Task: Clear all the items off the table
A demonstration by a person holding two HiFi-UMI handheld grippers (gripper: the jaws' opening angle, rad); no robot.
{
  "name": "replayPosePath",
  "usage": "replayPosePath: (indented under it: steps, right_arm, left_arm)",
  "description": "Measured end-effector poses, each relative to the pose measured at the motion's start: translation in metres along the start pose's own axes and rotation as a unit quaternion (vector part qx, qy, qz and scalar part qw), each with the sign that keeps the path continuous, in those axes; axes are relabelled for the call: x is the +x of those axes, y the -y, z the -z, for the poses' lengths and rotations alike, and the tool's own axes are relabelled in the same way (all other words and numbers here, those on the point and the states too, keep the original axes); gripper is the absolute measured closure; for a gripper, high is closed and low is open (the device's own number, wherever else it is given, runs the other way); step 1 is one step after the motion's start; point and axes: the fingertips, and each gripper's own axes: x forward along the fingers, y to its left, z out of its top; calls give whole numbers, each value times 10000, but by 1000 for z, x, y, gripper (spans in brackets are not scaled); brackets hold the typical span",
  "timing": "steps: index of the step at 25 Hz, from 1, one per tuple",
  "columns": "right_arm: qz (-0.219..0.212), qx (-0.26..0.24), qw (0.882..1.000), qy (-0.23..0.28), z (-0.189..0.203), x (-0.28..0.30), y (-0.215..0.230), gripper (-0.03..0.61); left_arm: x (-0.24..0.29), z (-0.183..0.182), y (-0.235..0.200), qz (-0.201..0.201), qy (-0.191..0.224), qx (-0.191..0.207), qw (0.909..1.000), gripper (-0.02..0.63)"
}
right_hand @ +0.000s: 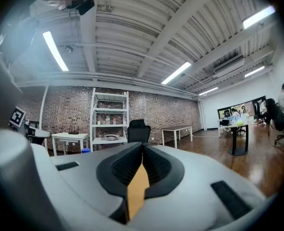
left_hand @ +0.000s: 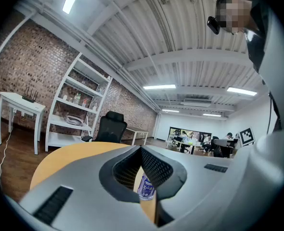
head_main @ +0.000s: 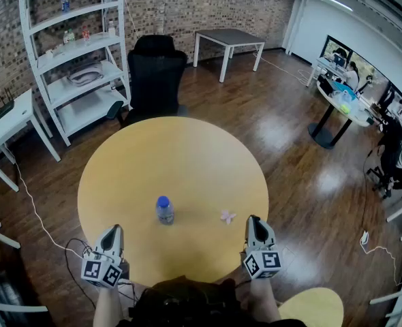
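A small clear bottle [head_main: 164, 210] with a blue cap stands upright on the round yellow table [head_main: 174, 155], near its front. A small pink scrap [head_main: 227, 216] lies to the bottle's right. My left gripper [head_main: 112, 228] is at the table's front left edge, shut and empty, well short of the bottle. My right gripper [head_main: 254, 219] is at the front right, just right of the pink scrap, also shut and empty. In the left gripper view the bottle [left_hand: 146, 186] shows through the slit below the closed left gripper [left_hand: 141, 148]. The right gripper [right_hand: 143, 146] shows only tabletop in its slit.
A black office chair [head_main: 155, 73] stands behind the table, with white shelves [head_main: 78, 60] to its left and a white side table [head_main: 7, 125] further left. A grey table [head_main: 227, 43] and desks with seated people [head_main: 354, 80] are at the back right. Cables run over the floor.
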Motion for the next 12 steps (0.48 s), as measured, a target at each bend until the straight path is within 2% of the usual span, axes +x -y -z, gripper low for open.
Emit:
replayPosePath:
  steps: [5, 7, 10, 12]
  right_arm:
    - [-102, -4, 9999, -20, 4, 5, 1, 572]
    - [-106, 19, 9999, -78, 8, 2, 5, 572]
    - [-98, 36, 9997, -205, 14, -3, 8, 572]
    - [-79, 52, 9995, -309, 18, -7, 9, 572]
  left_arm:
    - [16, 2, 10, 160, -3, 20, 9999, 599]
    - [23, 8, 18, 299, -86, -29, 9995, 565]
    - [36, 18, 33, 514, -279, -72, 9983, 453]
    - [46, 23, 41, 588, -394, -8, 9975, 421]
